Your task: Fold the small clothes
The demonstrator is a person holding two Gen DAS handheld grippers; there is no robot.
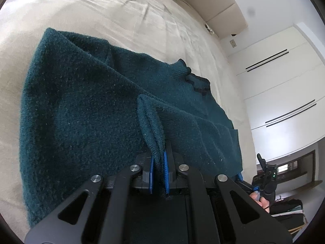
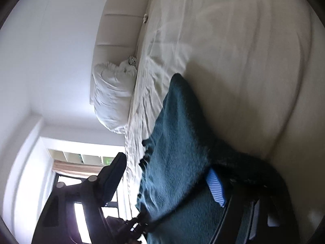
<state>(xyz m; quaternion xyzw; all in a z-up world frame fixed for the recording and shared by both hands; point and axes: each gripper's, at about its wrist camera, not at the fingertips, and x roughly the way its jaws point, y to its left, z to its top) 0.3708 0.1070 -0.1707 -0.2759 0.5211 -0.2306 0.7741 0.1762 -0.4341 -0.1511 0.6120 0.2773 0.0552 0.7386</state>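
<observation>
A dark teal knit sweater lies spread on the beige bed sheet, its collar toward the far right. My left gripper is shut on a ribbed edge of the sweater, pinched between its blue pads. In the right wrist view the sweater hangs over my right gripper. Its jaws stand wide apart, one black finger at left, one blue pad at right under the cloth. The right gripper also shows in the left wrist view, at the sweater's far corner.
A padded beige headboard and a white pillow stand at the bed's head. White wardrobe doors line the wall beyond the bed. A window shows in the right wrist view.
</observation>
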